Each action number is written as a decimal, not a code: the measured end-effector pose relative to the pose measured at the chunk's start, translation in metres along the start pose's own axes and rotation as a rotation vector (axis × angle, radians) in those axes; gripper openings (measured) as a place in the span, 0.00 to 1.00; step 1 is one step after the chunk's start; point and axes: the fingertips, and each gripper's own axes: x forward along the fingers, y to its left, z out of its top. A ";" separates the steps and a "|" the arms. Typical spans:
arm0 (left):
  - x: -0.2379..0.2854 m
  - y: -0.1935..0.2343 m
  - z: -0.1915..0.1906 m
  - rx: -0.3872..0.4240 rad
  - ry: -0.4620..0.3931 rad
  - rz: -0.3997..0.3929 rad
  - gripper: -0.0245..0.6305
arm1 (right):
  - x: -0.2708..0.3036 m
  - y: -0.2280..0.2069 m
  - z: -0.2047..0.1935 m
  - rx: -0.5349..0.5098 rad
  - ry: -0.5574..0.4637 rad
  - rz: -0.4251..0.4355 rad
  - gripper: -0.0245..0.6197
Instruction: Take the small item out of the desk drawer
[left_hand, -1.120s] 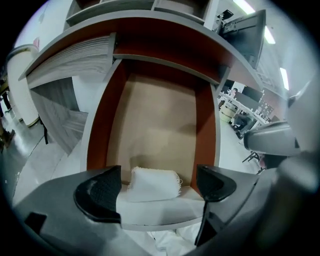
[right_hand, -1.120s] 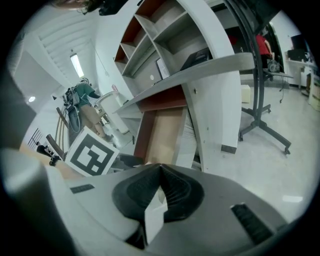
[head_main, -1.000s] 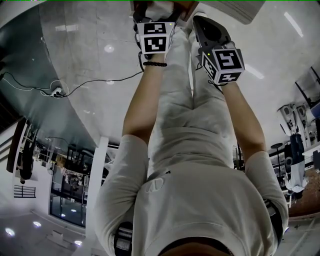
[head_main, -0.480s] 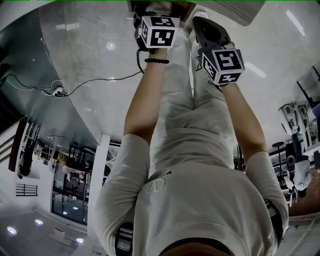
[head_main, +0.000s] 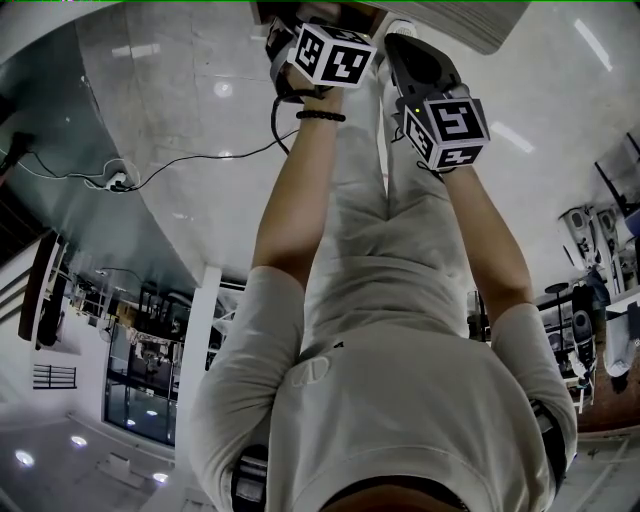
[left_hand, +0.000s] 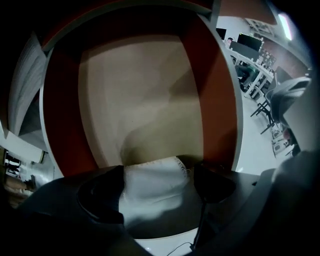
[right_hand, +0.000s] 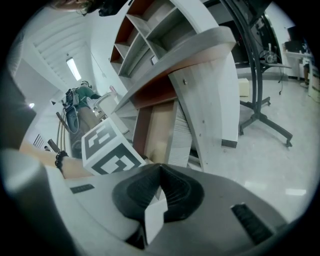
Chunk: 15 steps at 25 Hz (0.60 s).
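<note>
Left gripper (left_hand: 159, 192): held over the open drawer (left_hand: 140, 90) of the counter (right_hand: 200, 45), pointed into it. The jaws are seen wide apart and closing. The small white item (left_hand: 155, 175) is found between them, at the near end of the drawer. It fills most of the gap, and its left side is met by the left pad (left_hand: 107, 195). Firm pressing by both pads cannot be confirmed. The item looks like cloth, and a frayed edge is noted at its far right corner. Whether it rests on the drawer bottom or is raised off it cannot be told.

Drawer: a pale beige bottom is seen, with red-brown side walls (left_hand: 210, 90) to left and right. A shadow is cast on the bottom just beyond the item.

Right gripper (right_hand: 159, 187): held just right of the left gripper, outside the drawer. Its jaws are pressed together.

Right gripper view: the left gripper's marker cube (right_hand: 110, 150) is seen near left, with a black bead bracelet (right_hand: 60, 159) on the wrist behind it. The drawer is seen pulled out from under the counter top. Shelves (right_hand: 150, 30) stand on the far side, and a wheeled stand (right_hand: 265, 120) is noted on the floor (right_hand: 270, 165) to the right.

Head view: both arms are stretched away from the body toward the counter, with the two marker cubes (head_main: 335, 55) side by side. A cable (head_main: 200, 165) is laid across the floor at left.
</note>
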 end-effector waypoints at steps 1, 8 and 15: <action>0.000 0.001 0.000 0.000 0.006 0.007 0.72 | 0.000 0.000 0.000 0.001 0.000 0.000 0.04; -0.003 0.015 0.001 -0.019 0.013 0.055 0.50 | 0.000 -0.001 0.000 0.008 0.002 0.000 0.04; -0.008 0.014 0.006 -0.036 -0.025 0.036 0.46 | -0.002 0.000 0.002 0.007 0.002 0.002 0.04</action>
